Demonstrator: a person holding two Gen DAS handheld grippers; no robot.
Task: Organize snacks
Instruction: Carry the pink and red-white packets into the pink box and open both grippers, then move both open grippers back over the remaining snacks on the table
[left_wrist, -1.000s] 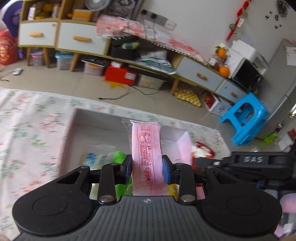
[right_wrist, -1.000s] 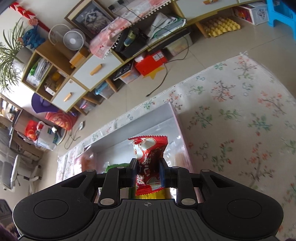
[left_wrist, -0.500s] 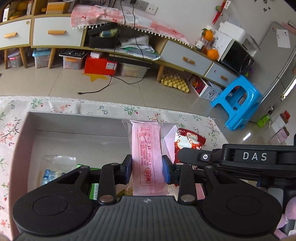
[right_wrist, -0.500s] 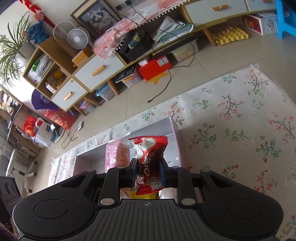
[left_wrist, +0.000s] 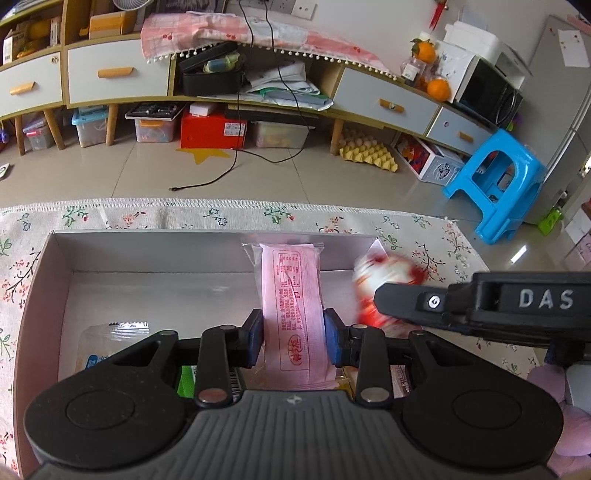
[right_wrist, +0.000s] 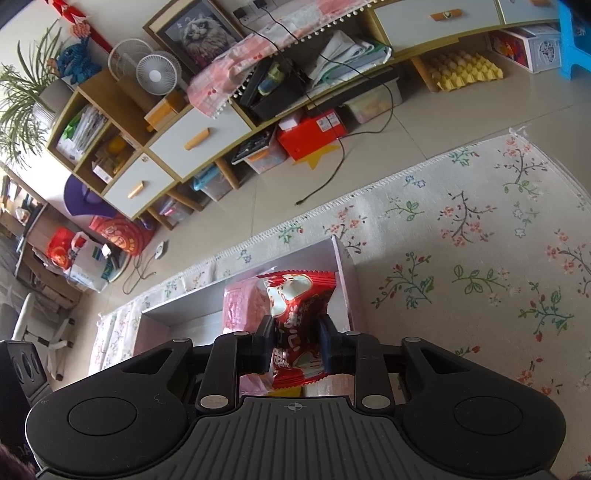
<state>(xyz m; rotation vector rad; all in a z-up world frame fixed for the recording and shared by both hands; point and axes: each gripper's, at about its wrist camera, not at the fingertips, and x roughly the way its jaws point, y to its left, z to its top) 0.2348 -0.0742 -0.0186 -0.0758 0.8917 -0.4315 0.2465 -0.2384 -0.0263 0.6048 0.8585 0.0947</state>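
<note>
A pale open box (left_wrist: 147, 254) lies on the floral cloth. My left gripper (left_wrist: 293, 332) hangs over its right half with a pink snack packet (left_wrist: 290, 291) upright between its blue pads. The jaws are opening, but both pads still touch the packet. Just to the right, blurred, is the red snack packet (left_wrist: 373, 273) carried by the other gripper's black body (left_wrist: 480, 306). In the right wrist view my right gripper (right_wrist: 296, 345) has the red packet (right_wrist: 299, 295) between its opening jaws, pads still on it, over the box's right end (right_wrist: 345, 284), beside the pink packet (right_wrist: 240, 306).
Inside the box lie a clear packet with a blue label (left_wrist: 107, 343) and a green packet (left_wrist: 184, 380). The floral tablecloth (right_wrist: 461, 277) spreads right of the box. Beyond the table's far edge are tiled floor, a low cabinet (left_wrist: 110, 77) and a blue stool (left_wrist: 495, 177).
Both grippers have come down over the box, and the left one has rolled square to it. The red packet now hangs close beside the pink one. Both pairs of jaws stand slightly wider.
</note>
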